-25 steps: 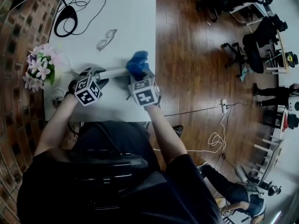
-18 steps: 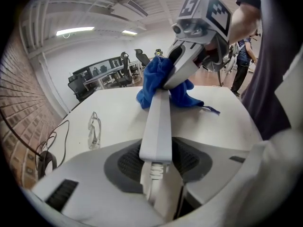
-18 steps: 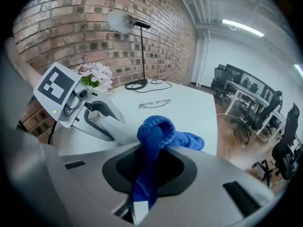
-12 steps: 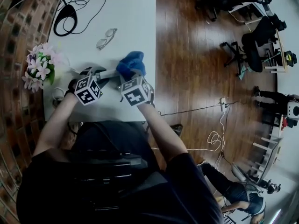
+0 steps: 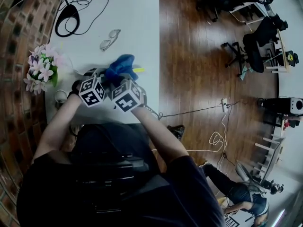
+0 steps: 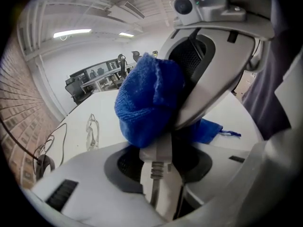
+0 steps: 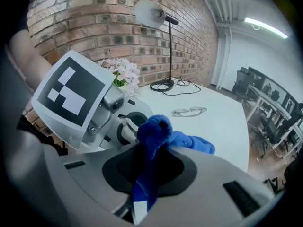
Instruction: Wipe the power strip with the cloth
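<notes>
My left gripper [image 6: 163, 186] has its jaws clamped on the cord end of the white power strip [image 6: 158, 148]. In the left gripper view the strip runs up from between them toward the centre of the frame, where the blue cloth [image 6: 147, 103] covers it in a rounded wad. My right gripper [image 7: 142, 195] has its jaws pinched tight on a fold of that cloth. In the right gripper view the rest of the cloth bulges out beyond the tips, lying just beside the left gripper's jaws.

In the head view the two grippers sit side by side at centre left of the frame, over the near part of the white counter [image 5: 137, 13], with the cloth showing just above them. A pair of glasses [image 5: 109, 39] lies higher up the counter, apart from the cloth. Pink and white flowers [image 5: 41, 72] stand at the counter's left edge. A black lamp base [image 5: 66, 20] with a looped cable sits at the upper left.
</notes>
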Motion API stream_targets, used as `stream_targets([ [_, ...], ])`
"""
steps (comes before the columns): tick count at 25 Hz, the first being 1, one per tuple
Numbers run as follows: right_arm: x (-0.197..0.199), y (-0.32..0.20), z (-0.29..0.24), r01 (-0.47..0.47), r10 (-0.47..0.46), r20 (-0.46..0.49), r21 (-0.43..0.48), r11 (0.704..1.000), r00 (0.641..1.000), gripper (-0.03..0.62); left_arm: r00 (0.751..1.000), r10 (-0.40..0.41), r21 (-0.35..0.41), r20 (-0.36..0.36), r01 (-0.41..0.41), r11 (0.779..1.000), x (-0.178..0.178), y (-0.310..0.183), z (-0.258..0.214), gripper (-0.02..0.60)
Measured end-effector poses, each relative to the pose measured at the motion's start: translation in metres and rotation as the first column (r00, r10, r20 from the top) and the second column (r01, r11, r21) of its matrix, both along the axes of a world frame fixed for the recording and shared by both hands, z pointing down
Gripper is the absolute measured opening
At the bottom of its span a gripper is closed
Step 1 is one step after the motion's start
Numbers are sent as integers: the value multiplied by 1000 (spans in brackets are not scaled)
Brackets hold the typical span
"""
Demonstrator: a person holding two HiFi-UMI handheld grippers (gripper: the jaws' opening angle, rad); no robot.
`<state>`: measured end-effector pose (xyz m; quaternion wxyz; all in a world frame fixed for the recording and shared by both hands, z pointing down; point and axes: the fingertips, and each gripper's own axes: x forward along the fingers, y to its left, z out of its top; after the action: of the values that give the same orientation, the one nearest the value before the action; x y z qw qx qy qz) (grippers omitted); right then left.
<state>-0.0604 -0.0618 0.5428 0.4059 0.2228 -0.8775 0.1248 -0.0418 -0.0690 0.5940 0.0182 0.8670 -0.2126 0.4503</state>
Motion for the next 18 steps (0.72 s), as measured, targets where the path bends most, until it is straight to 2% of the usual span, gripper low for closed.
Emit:
stream_targets([
  [5,-7,2,0,-14,15,16,-27,1000,1000,38,1000,17,-1,-18,-17,1000,-1,1,1,172],
  [14,-29,2,-6,-72,87,124,-122,990,988,37,998,32,-35,-55,-34,999,0,-3,3,169],
  [18,-30,3,-5,-64,78,107,-131,989,991,37,998,28,-52,-64,-31,998,0,-1,4,169],
])
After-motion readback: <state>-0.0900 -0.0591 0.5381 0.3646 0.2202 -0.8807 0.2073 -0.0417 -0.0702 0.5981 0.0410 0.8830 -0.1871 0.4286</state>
